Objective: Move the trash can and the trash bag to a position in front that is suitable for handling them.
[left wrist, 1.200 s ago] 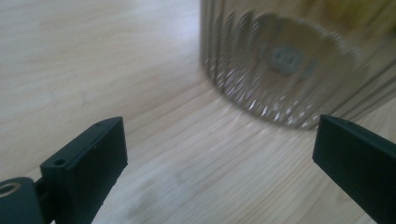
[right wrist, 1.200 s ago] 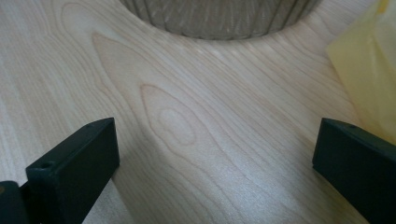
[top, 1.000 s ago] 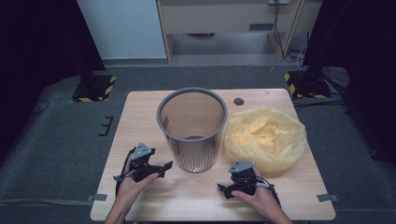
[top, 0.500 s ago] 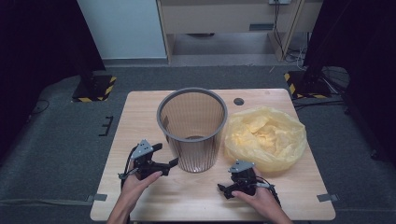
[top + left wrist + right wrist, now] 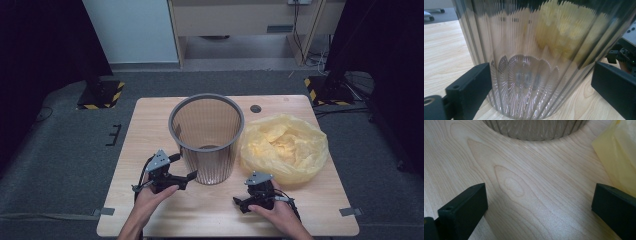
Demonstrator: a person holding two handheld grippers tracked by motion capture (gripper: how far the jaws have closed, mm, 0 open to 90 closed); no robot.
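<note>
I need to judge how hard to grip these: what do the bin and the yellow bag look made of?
Bin: likely rigid, see-through smoky plastic, glossy and ribbed; the bag's yellow shows through its wall. Yellow bag: seemingly thin plastic film, crinkled and faintly translucent. Both stand on a pale wood-grain table.

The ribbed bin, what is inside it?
The high view looks into the ribbed bin: no object shows there, only its patterned floor. The near wall hides the front of the floor. Through the translucent wall the left gripper view shows the yellow bag, which lies behind the bin.

bin (image 5: 529, 62) rim cropped, bag (image 5: 619, 152) edge cut off
</note>
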